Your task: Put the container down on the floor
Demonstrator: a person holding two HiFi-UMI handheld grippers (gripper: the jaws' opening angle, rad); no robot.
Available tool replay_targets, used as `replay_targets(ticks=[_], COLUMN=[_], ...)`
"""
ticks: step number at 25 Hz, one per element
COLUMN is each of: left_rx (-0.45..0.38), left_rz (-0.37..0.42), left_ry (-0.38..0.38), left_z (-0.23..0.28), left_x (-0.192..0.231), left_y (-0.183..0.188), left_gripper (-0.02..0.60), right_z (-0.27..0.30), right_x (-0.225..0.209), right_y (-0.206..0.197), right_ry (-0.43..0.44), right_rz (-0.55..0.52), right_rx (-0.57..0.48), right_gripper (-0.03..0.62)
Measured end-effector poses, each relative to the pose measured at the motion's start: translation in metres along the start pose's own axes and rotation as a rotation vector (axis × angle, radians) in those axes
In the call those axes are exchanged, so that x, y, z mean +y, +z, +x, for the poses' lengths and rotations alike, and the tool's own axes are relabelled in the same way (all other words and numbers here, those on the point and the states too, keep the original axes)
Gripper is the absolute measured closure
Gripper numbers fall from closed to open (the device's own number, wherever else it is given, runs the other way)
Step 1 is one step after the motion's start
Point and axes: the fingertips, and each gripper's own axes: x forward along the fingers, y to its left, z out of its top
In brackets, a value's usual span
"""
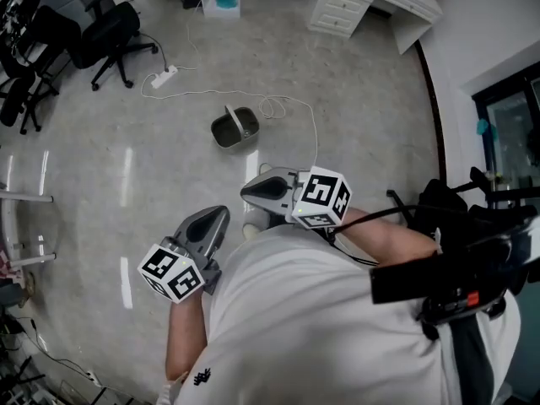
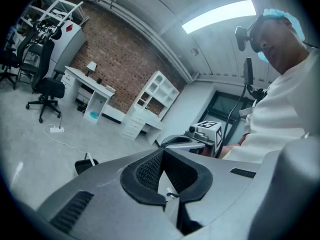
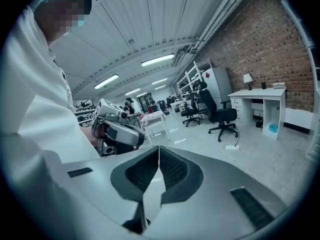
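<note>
The container (image 1: 234,128), a small dark grey bin with a white handle, stands upright on the pale floor ahead of me, and nothing touches it. It also peeks past the left gripper's shell, where the container (image 2: 85,164) shows low at the left. My left gripper (image 1: 221,214) is held close to my body, shut, with nothing between its pads (image 2: 161,152). My right gripper (image 1: 247,192) hangs beside it, slightly nearer the container, its jaws (image 3: 158,149) also shut and empty. Both grippers are well short of the container.
A white power strip (image 1: 164,77) and its cable (image 1: 287,101) trail across the floor just beyond the container. Black office chairs (image 1: 110,32) stand at the far left, white drawer units (image 1: 342,2) at the far wall. Black gear (image 1: 472,251) hangs at my right side.
</note>
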Motion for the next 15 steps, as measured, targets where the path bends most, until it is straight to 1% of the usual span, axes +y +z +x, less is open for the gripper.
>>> replay_targets(ticks=[4, 15], left_rx=[0.007, 0.013], left_rz=[0.007, -0.003], left_ry=[0.003, 0.001], left_z=[0.0033, 0.01], left_x=[-0.0002, 0.0083], left_y=[-0.0017, -0.0075], left_gripper=[0.572, 0.572], right_z=[-0.0007, 0.0023], right_x=[0.0005, -0.0047], right_y=[-0.0023, -0.0064], right_ry=[0.002, -0.003], right_rz=[0.002, -0.009], right_rx=[0.002, 0.01], right_gripper=[0.576, 0.577])
